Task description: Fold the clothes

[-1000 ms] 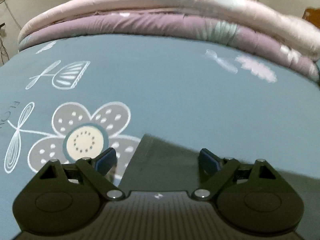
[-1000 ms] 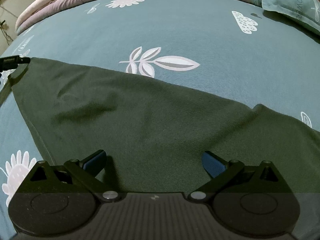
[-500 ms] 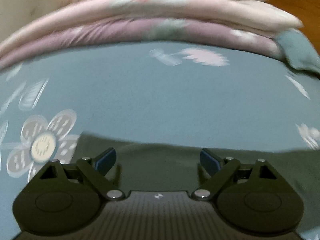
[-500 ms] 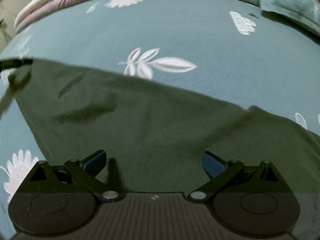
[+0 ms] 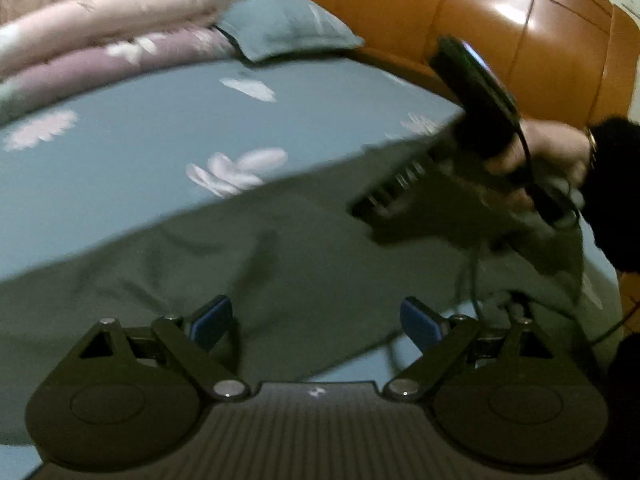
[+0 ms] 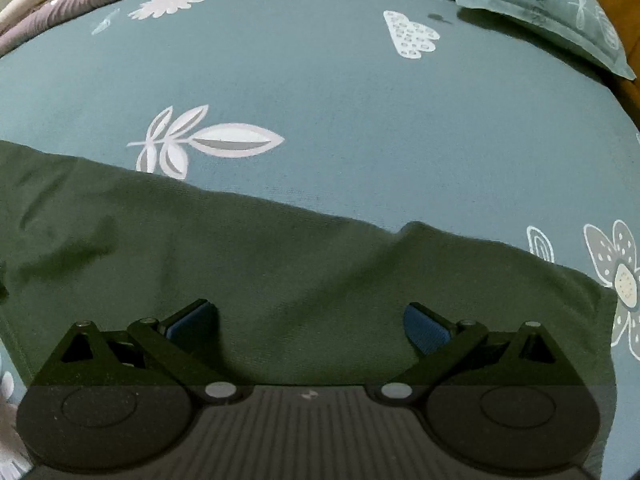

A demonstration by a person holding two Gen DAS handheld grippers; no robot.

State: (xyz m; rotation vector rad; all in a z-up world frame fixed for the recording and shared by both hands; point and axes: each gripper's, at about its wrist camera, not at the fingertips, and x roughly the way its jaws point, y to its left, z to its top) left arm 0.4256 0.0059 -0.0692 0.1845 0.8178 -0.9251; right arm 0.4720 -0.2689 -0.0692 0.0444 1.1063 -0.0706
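A dark green garment (image 5: 280, 264) lies spread flat on the teal flower-print bed sheet (image 5: 160, 140). My left gripper (image 5: 316, 320) hovers over the garment's near part, open, with nothing between its blue pads. In that view a hand (image 5: 552, 152) in a dark sleeve holds the right gripper's body over the garment's right end; the picture is blurred. In the right wrist view the garment (image 6: 280, 264) runs across the lower half, its far edge slanting down to the right. My right gripper (image 6: 310, 320) stands open just above the cloth, holding nothing.
Folded pink and purple quilts (image 5: 120, 28) are stacked at the far side of the bed, beside a teal pillow (image 6: 540, 12). An orange wooden headboard (image 5: 520, 32) rises at the right. A black cable (image 5: 476, 280) hangs from the right gripper.
The left wrist view has swung far to the right, from the flower print to the headboard and the right hand. The right view slid slightly; the left gripper tip left its left edge.
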